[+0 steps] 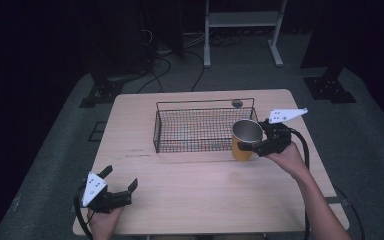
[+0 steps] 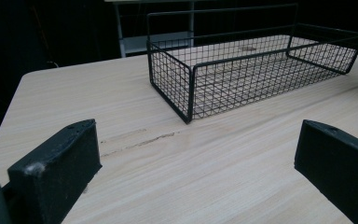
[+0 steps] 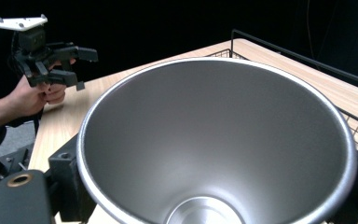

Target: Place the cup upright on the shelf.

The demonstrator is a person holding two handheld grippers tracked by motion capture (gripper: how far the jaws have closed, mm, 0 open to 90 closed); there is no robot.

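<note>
My right gripper (image 1: 256, 145) clamps its jaws on a steel cup (image 1: 244, 139) beside the wire basket (image 1: 203, 127). My left gripper (image 1: 121, 181), jaws spread wide, hovers near the basket's front.

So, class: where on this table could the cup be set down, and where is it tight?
Bare wood runs across the table between the wire basket and the left gripper; the strip left of the basket is free too. The basket looks empty. It is tight at its right end, where the right gripper holds the cup.
</note>
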